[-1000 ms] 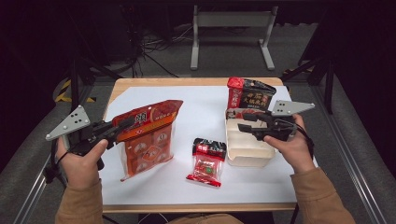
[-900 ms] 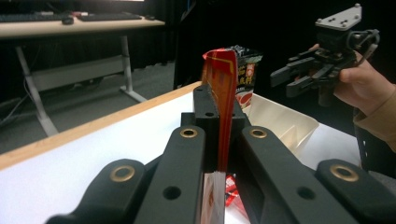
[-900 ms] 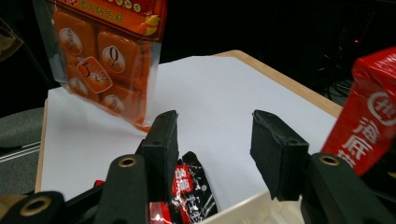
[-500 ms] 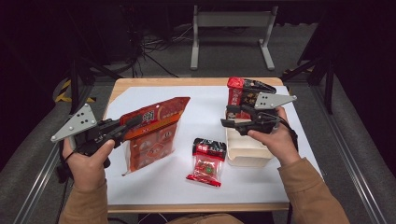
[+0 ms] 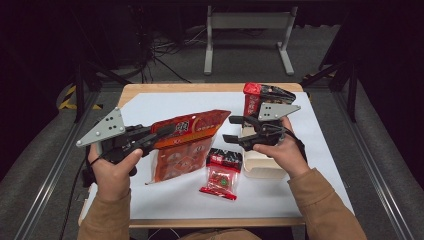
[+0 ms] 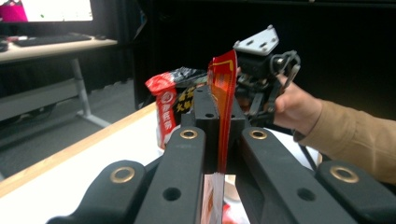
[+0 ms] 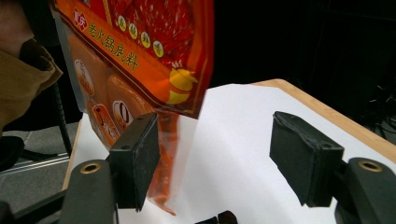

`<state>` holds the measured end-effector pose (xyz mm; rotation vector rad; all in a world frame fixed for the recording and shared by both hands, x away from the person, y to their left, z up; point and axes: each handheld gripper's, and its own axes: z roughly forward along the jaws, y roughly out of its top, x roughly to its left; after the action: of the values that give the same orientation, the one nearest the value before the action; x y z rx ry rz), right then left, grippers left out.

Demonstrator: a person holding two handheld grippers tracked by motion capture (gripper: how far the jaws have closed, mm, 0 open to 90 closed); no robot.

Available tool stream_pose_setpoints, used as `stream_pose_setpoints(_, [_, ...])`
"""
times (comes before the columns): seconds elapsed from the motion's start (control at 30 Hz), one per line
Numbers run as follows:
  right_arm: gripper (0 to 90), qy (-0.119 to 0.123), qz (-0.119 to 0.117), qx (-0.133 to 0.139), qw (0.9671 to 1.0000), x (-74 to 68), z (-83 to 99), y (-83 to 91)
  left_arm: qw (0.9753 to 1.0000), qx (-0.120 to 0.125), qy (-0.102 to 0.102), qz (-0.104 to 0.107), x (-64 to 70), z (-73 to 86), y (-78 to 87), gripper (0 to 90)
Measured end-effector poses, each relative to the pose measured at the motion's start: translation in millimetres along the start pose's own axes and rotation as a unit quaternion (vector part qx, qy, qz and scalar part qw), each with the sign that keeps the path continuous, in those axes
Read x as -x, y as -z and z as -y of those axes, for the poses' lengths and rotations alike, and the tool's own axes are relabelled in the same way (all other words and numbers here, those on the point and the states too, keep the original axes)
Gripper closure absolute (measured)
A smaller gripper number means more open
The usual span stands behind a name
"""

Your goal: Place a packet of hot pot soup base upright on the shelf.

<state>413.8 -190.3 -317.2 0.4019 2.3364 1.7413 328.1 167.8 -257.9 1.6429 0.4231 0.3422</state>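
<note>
High view: left tool (image 5: 167,134) clamps orange pouch (image 5: 187,137).

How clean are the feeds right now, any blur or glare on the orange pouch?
High view: white table sheet evenly lit, surroundings dark, orange pouch slightly soft. Left gripper view: pouch edge sharp in the shut left hand-held gripper; monitor at top left overexposed. Right gripper view: print readable, pouch's lower edge blurred, open right hand-held gripper sharp.

The left claw (image 5: 167,134) is clamped tight and raised, while the right claw (image 5: 231,129) hovers gaping, pointing toward it.
</note>
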Motion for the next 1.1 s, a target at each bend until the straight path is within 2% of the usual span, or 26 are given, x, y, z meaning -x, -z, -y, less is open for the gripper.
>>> stream_pose_setpoints(0.17, [32.2,-0.003,-0.01,0.002,0.9999,2.7,3.6,-4.8,0.9999,0.006,0.003,0.014,1.0,-1.6,-13.6,90.0])
stream_pose_setpoints(0.33, [31.1,-0.003,-0.035,0.013,0.9993,1.1,5.0,-8.6,0.9997,0.008,0.004,0.025,3.0,0.7,-25.8,90.0])
stream_pose_setpoints(0.6, [28.6,0.016,-0.061,0.004,0.998,-3.5,8.0,-17.1,0.9995,0.01,-0.004,0.028,5.0,1.4,-28.5,90.0])
stream_pose_setpoints(0.83, [28.8,0.02,-0.083,0.008,0.9963,-7.4,10.5,-24.1,0.9995,0.012,-0.004,0.029,4.9,2.0,-28.5,90.0])
stream_pose_setpoints(0.97, [33.1,0.023,-0.093,0.006,0.9954,-9.8,10.6,-26.5,0.9996,0.014,-0.004,0.025,3.6,2.4,-26.9,90.0])
stream_pose_setpoints(1.1, [46.5,0.027,-0.097,-0.003,0.995,-10.9,11.1,-25.5,0.9997,0.016,-0.003,0.021,3.3,2.5,-25.7,90.0])
